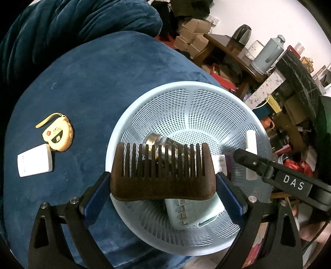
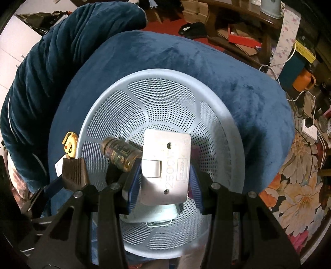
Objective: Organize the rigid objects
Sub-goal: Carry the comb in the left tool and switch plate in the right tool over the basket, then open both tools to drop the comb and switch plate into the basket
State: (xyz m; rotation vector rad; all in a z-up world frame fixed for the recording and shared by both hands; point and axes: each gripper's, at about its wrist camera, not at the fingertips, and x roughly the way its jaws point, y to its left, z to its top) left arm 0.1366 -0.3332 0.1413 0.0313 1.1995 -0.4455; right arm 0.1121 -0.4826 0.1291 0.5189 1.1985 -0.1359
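Note:
My left gripper [image 1: 163, 184] is shut on a dark wooden comb [image 1: 162, 175], teeth pointing away, held over the light blue mesh basket [image 1: 217, 103]. My right gripper [image 2: 164, 178] is shut on a white plug adapter [image 2: 165, 167] above the same basket [image 2: 165, 87]. Inside the basket lie a small glass bottle [image 2: 119, 154] and a pale blue flat device [image 1: 194, 211]. The comb [image 2: 73, 173] also shows at the left of the right wrist view. A yellow tape measure [image 1: 59, 133] and a white box [image 1: 34, 160] lie on the blue cushion [image 1: 93, 82].
The cushion's folded blue blanket [image 1: 82, 18] lies behind. A wooden table [image 1: 231, 49] with a kettle and thermos stands at the back right, with boxes around it. A flowered floor mat [image 2: 300, 186], cables and a power strip lie to the right.

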